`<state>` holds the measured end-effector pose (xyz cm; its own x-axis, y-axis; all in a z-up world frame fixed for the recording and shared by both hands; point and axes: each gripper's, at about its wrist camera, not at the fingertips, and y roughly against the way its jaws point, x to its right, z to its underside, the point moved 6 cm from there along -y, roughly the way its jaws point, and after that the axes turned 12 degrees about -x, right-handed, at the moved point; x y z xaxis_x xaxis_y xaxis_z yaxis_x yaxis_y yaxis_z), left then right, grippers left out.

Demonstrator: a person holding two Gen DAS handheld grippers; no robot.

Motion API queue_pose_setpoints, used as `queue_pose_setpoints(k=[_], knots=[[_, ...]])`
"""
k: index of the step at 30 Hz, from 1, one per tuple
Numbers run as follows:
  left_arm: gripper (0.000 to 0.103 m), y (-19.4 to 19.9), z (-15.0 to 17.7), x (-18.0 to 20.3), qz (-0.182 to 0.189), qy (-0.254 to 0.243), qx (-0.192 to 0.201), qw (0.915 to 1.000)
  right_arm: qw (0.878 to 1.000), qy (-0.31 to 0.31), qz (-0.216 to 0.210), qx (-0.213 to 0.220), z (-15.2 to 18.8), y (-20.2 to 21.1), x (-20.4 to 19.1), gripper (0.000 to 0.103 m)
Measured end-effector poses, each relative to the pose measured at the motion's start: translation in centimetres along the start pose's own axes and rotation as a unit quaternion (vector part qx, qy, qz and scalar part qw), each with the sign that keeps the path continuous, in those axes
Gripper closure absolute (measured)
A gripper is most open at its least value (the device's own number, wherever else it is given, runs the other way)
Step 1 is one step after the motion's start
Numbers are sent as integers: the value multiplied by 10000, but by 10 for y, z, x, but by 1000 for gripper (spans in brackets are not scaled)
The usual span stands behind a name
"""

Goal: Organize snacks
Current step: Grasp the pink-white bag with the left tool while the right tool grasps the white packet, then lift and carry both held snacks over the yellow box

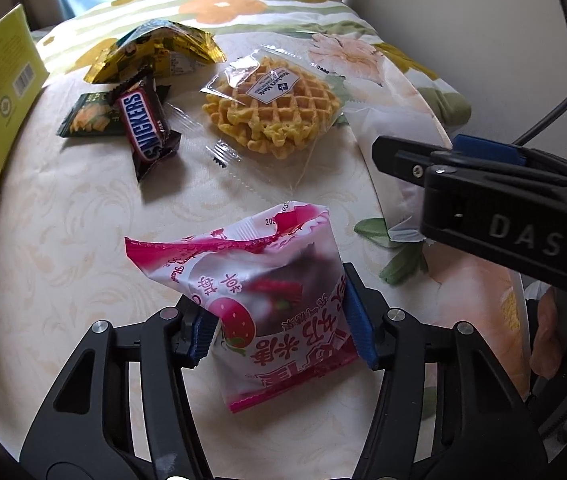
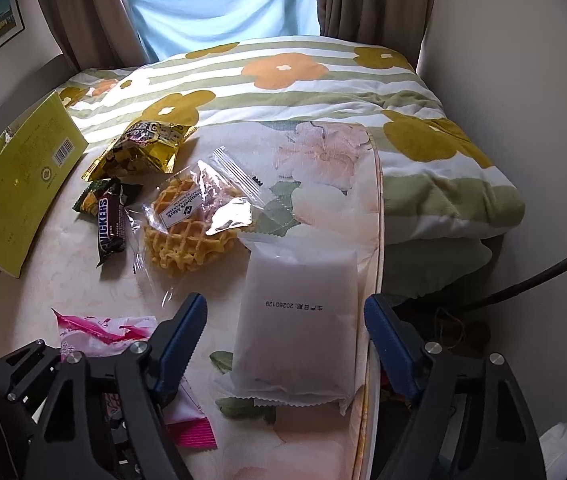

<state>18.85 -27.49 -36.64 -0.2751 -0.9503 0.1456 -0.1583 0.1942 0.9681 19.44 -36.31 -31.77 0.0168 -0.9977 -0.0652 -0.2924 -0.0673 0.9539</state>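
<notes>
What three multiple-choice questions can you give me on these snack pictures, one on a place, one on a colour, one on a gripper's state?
1. What lies directly across the dark green snack packet?
A. the waffle pack
B. the Snickers bar
C. the yellow-green box

2. What colour are the pads on the gripper fingers?
A. blue
B. red
C. white

3. What is the left gripper doing?
A. standing wide open over bare cloth
B. closed on the gold packet
C. closed on the pink strawberry snack pack

Answers:
1. B, since the Snickers bar overlaps the green packet's right end.
2. A, since both wrist views show blue ribbed pads.
3. C, since both pads press into the pink pack's sides, creasing it.
</notes>
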Motion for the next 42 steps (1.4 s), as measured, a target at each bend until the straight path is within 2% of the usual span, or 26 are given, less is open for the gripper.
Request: queue_pose_setpoints(k=[6,20,26,33,42], knots=[[55,5,-1,-3,40,12,-25,10000,9999,66,88,-49,-2,-9,-2,34],[56,14,-3,-10,6,68,-6,10000,9983,297,494,-6,-3,-23,-3,42],[56,26,-2,-10,-1,125,101,9999,9992,190,341,23,-1,-17,-2,45],[56,56,0,-17,-73,293,357,9989,9993,272,166,215,0,11,-13,46],[56,138,-1,-52,-277,775,1040,9912,9946,639,-195,797,-18,83,-50,46]])
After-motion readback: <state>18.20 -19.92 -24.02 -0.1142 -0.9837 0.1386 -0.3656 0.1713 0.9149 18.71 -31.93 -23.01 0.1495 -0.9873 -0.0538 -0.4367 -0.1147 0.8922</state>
